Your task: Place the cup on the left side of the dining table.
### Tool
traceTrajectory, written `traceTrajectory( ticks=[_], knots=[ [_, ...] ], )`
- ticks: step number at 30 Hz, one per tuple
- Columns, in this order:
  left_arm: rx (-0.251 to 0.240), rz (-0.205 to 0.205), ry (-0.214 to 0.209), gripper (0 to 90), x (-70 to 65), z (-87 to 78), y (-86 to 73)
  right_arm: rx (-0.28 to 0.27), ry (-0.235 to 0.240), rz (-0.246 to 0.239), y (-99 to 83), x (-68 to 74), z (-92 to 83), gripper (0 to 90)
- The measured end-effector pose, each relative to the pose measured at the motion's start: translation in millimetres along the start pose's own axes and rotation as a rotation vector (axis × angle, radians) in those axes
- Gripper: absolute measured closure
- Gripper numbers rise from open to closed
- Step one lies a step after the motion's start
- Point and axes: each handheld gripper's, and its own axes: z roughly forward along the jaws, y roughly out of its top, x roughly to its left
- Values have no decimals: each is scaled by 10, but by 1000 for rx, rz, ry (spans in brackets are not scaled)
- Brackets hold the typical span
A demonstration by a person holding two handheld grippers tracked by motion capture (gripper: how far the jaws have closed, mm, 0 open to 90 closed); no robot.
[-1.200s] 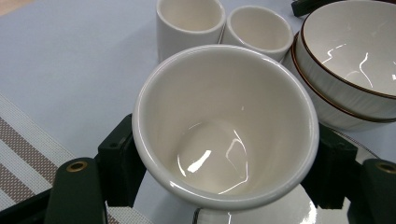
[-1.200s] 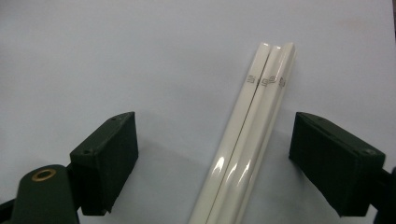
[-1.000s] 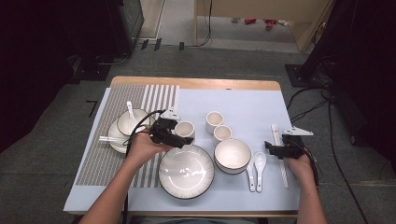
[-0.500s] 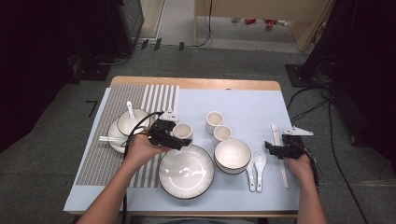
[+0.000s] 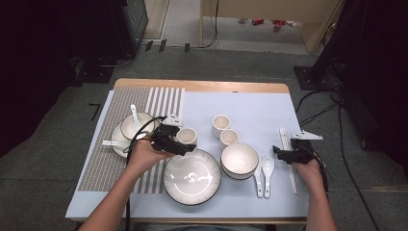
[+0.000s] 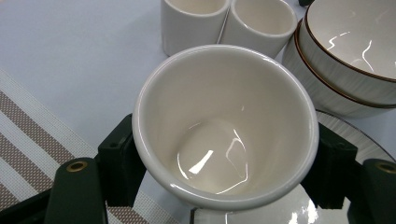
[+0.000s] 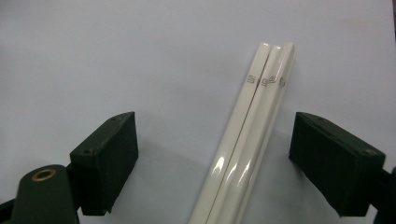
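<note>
**Cup clamped, chopsticks straddled**

The left gripper (image 5: 185, 144) is clamped across a small cream glazed ceramic cup (image 6: 224, 126), at the round dark-rimmed plate's (image 5: 191, 176) eleven o'clock, likely for placing. The right gripper (image 7: 215, 158) stands wide apart around white glossy chopsticks (image 7: 247, 154), untouched. Two matching cups (image 5: 225, 131) and a white ribbed bowl (image 5: 239, 160) crowd its three o'clock.

A wooden table (image 5: 202, 86) set for a meal

A pale blue cloth (image 5: 250, 108) covers it, a striped mat (image 5: 108, 163) at the left.
</note>
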Motion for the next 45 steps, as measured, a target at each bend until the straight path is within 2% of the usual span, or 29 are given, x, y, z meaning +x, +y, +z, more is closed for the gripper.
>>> traceTrajectory(
  ticks=[16,35,45],
  knots=[
    [-15,-19,8,278,26,-130,-85,0,0,-1,0,-1,0,153],
    [-7,-18,7,277,10,-143,-123,0,0,0,0,0,0,153],
    [-8,-16,5,278,7,-202,-143,0,0,0,0,1,0,153]
  ],
)
